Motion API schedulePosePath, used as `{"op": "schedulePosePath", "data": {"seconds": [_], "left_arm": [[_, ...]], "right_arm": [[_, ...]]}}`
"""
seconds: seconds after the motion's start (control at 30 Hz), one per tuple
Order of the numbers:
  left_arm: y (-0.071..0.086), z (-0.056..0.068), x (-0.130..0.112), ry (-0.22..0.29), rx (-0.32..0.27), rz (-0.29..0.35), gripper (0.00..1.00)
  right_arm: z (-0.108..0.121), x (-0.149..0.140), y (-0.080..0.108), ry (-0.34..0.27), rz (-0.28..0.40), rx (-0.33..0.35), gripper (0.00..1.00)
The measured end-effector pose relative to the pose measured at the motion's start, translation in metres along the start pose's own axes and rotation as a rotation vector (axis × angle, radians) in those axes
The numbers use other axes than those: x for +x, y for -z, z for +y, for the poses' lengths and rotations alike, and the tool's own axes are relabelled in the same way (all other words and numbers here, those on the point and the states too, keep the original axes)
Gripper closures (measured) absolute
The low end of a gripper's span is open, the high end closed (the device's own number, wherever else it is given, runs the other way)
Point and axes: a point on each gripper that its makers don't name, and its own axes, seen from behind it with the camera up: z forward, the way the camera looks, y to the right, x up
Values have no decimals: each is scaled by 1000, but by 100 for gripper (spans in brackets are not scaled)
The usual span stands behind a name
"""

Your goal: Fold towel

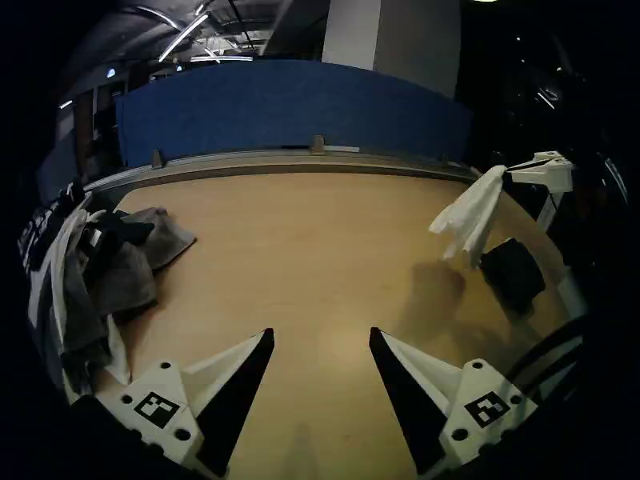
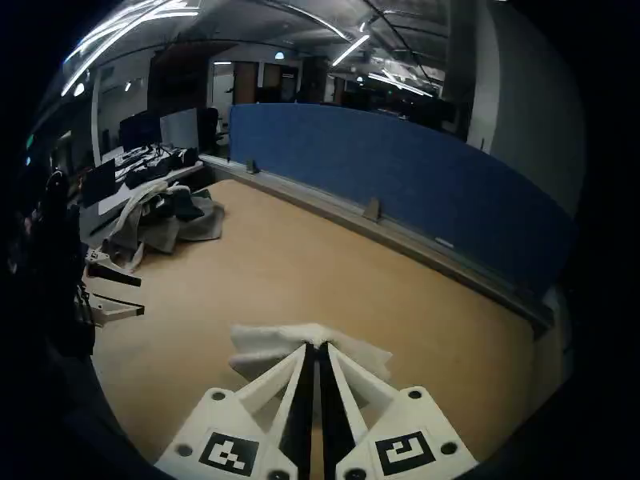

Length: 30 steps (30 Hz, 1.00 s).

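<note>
Right gripper [image 2: 318, 346] is pressed together on 1 bunched edge of the white towel [image 1: 468, 220], which hangs above the table [image 1: 320, 240], while left gripper [image 1: 322, 340] is spread, empty and well apart, so likely risks: thin pinch slips, or left grabs the wrong layer and skews the fold.

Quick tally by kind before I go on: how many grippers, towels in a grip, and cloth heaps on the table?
Grippers: 2, the left gripper and the right gripper
White towel, pinched in the right gripper: 1
Cloth heap, grey and white, pieces too tangled to count: 1
Total: 4
</note>
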Motion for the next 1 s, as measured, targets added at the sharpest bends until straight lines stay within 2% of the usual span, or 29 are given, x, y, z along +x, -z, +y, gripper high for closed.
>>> {"op": "schedulePosePath", "data": {"seconds": [0.53, 0.77, 1.0], "left_arm": [[-4, 20, 2, -20, -11, -3, 12], [-6, 23, 4, -25, -11, -6, 12], [-7, 25, 4, -33, -8, -8, 12]], "right_arm": [[80, -7, 37, -17, 3, -106, 96], [106, -16, 43, -25, -9, -134, 96], [123, -30, 44, -34, -26, -149, 96]]}}
